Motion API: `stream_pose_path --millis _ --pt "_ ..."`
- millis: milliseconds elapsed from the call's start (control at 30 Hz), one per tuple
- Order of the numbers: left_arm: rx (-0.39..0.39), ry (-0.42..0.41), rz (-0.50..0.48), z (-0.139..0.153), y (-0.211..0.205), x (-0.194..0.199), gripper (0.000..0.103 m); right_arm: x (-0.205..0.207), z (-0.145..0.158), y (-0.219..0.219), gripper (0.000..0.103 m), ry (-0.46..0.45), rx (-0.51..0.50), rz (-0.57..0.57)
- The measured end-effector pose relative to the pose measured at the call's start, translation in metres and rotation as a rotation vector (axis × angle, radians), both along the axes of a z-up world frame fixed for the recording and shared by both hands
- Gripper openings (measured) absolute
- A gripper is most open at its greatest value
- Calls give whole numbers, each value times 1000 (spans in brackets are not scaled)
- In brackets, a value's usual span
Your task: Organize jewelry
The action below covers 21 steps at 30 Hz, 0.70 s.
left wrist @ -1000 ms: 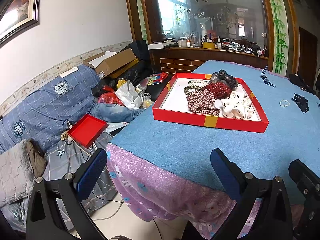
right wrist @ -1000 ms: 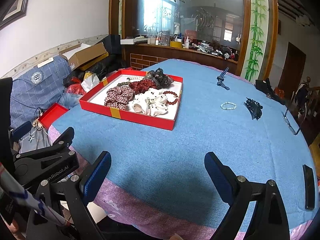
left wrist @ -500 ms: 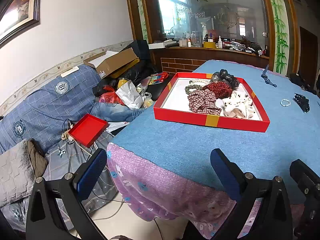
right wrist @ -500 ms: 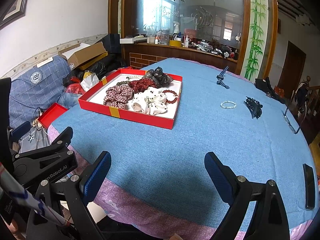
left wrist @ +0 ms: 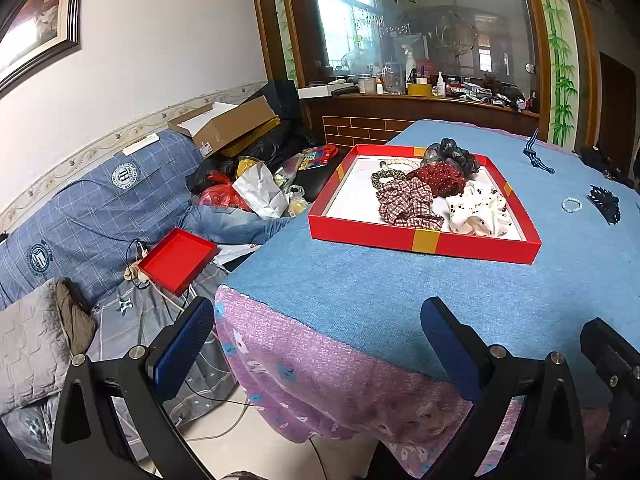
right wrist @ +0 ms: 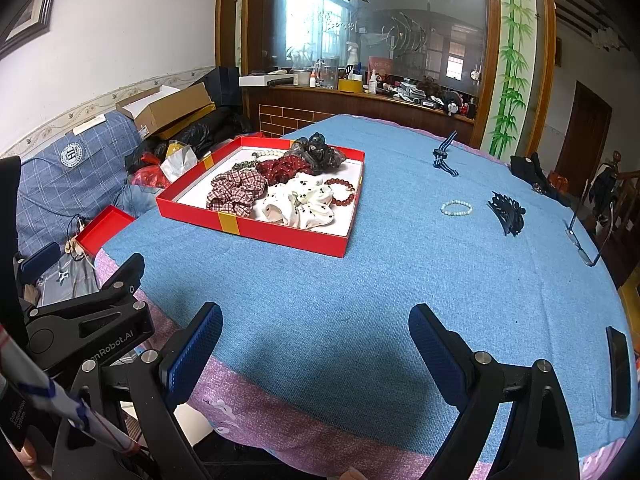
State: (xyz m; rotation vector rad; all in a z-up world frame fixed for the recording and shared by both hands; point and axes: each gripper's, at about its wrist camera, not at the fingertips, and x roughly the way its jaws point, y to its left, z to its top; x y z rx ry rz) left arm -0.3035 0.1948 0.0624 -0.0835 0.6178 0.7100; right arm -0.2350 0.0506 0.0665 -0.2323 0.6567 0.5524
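Observation:
A red tray (left wrist: 416, 236) (right wrist: 256, 229) on the blue tablecloth holds a plaid scrunchie (right wrist: 236, 190), a white dotted scrunchie (right wrist: 304, 204), a dark red scrunchie (right wrist: 282, 169), a grey one and a red bead bracelet (right wrist: 345, 192). Loose on the cloth lie a pale bead bracelet (right wrist: 456, 208) (left wrist: 571, 204), a black claw clip (right wrist: 506, 212) and a striped blue tie (right wrist: 443, 157). My left gripper (left wrist: 316, 336) hangs open at the table's near left corner. My right gripper (right wrist: 316, 336) stands open over the near edge, well short of the tray. Both are empty.
Glasses (right wrist: 586, 248) and a dark phone (right wrist: 618, 372) lie at the table's right side. A purple floral cloth (left wrist: 320, 380) hangs over the near edge. Left of the table is a cluttered blue sofa (left wrist: 80, 208) with a red lid (left wrist: 176, 254) and a cardboard box (left wrist: 228, 124).
Both grippers stay open and nearly still. The views have drifted only slightly, with the tray appearing a touch lower and closer.

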Motion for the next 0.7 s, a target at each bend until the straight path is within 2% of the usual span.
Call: stream_pose_path --millis 567,700 --pt "-15 14 5 -1 1 -2 103 3 -2 -3 97 14 11 -10" --pt "43 13 -31 9 -7 4 103 20 -5 -21 97 42 38 -61"
